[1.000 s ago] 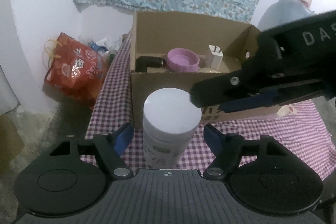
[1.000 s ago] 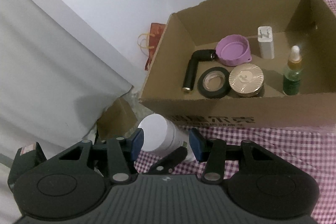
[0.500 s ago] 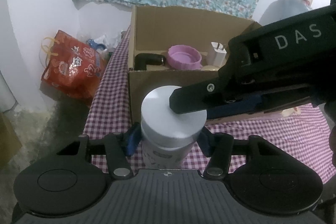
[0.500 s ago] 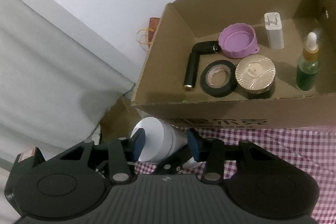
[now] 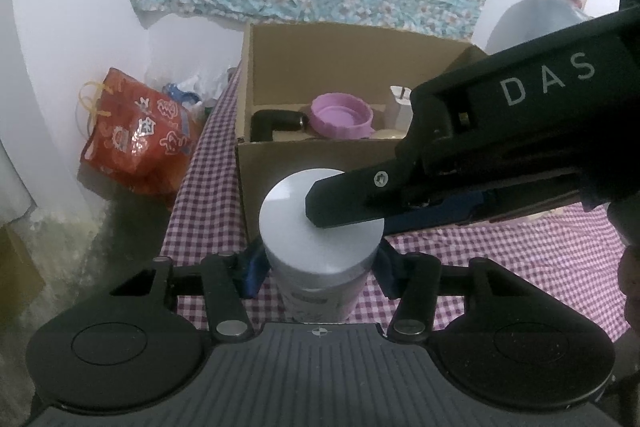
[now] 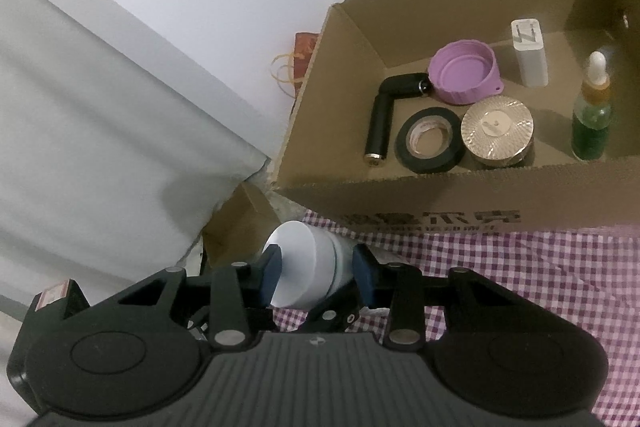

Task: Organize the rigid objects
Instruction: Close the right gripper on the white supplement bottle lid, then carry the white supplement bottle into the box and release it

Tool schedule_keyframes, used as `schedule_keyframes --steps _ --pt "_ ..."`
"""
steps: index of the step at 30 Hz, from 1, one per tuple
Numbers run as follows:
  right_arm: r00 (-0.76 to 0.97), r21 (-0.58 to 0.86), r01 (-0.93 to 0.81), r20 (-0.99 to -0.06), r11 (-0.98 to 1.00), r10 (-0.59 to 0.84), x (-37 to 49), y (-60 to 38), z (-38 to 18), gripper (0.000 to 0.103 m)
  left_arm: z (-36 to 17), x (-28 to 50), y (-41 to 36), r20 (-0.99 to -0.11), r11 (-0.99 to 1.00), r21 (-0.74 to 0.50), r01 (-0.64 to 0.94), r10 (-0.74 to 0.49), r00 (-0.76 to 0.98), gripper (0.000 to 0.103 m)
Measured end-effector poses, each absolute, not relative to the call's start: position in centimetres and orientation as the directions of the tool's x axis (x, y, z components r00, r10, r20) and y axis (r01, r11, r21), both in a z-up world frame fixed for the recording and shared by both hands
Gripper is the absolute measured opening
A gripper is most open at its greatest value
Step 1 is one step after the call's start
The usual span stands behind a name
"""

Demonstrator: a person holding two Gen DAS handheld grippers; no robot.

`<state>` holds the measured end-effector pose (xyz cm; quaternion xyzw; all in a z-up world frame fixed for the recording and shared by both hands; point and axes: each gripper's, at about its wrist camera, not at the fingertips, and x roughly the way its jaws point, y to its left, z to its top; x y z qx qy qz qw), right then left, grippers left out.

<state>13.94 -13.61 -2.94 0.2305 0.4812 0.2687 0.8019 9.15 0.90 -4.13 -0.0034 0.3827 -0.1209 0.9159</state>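
Both grippers clamp one white jar [image 5: 320,227] just before the cardboard box [image 6: 440,199]: left gripper [image 5: 318,273] still closing on its body, right gripper [image 6: 316,269] gripping its lid.

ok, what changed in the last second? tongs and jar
Left tongs closed in from wide open and now pinch the white jar below its lid; they are still closing. Right tongs narrowed onto the lid from the side, pads at its rim. The jar stays upright on the checked cloth. The box and its contents did not move.
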Motion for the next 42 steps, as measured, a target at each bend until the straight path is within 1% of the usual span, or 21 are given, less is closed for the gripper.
schedule_keyframes --steps 7,15,22,28,31,36,42 --pt "0.406 0.648 -0.207 -0.625 0.733 0.667 12.7 -14.6 -2.3 0.042 -3.1 8.0 0.3 -0.691 0.969 -0.081 0.235 -0.225 0.687 0.053" --pt "0.446 0.667 -0.212 -0.584 0.714 0.678 10.5 -15.8 -0.7 0.042 -1.1 6.7 -0.9 -0.686 0.964 -0.031 0.262 -0.211 0.696 0.053" --pt "0.498 0.692 -0.219 -0.527 0.688 0.689 8.1 -17.9 0.8 0.042 0.9 5.6 -2.4 -0.678 0.951 -0.006 0.310 -0.232 0.697 0.053" --pt "0.552 0.718 -0.229 -0.461 0.657 0.695 6.6 -20.4 2.4 0.042 3.0 4.9 -4.6 -0.655 0.931 0.048 0.362 -0.244 0.715 0.053" --pt "0.583 0.723 -0.238 -0.428 0.649 0.691 6.2 -21.8 3.3 0.042 4.1 5.1 -5.8 -0.644 0.920 0.066 0.388 -0.258 0.720 0.053" --pt "0.633 0.714 -0.249 -0.391 0.654 0.668 6.5 -24.1 5.1 0.042 5.6 6.5 -7.9 -0.633 0.893 0.061 0.445 -0.310 0.709 0.053" --pt "0.670 0.701 -0.253 -0.371 0.667 0.643 9.1 -27.0 6.7 0.042 6.6 9.8 -11.3 -0.631 0.860 0.060 0.507 -0.361 0.687 0.053"
